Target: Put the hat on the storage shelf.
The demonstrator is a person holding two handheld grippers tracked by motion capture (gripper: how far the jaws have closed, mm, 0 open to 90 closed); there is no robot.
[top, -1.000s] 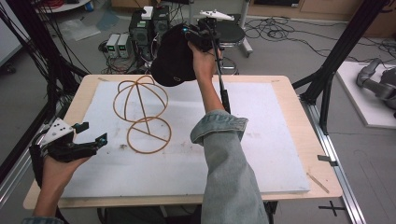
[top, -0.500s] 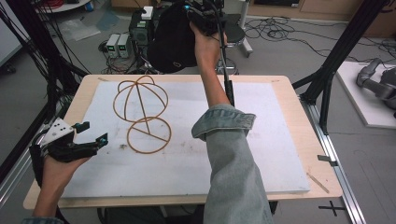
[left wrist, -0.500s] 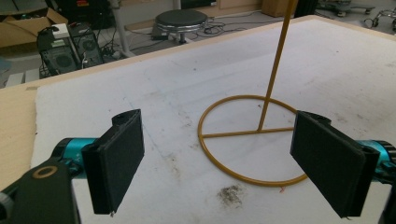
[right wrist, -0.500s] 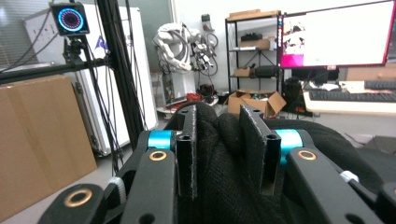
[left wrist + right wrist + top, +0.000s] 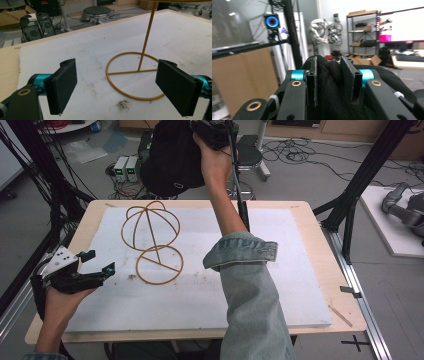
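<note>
A black cap (image 5: 172, 162) hangs high above the table's far edge, and my right gripper (image 5: 212, 130) is shut on it. In the right gripper view the black fabric (image 5: 329, 82) is bunched between the two pads. A gold wire stand (image 5: 152, 237) with a round cage top and a ring base stands on the white mat, left of centre. Its ring base (image 5: 132, 75) and upright rod lie just ahead of my left gripper (image 5: 122, 86). That left gripper (image 5: 95, 262) rests open near the table's left edge, with nothing between its pads.
A white mat (image 5: 290, 285) covers most of the wooden table (image 5: 320, 220). A black stool (image 5: 250, 155) and computer boxes (image 5: 125, 167) stand on the floor beyond the far edge. Black frame posts (image 5: 360, 185) rise at both sides.
My right hand has lifted the black cap higher and farther from the table. The left gripper and the wire stand have stayed where they were.
</note>
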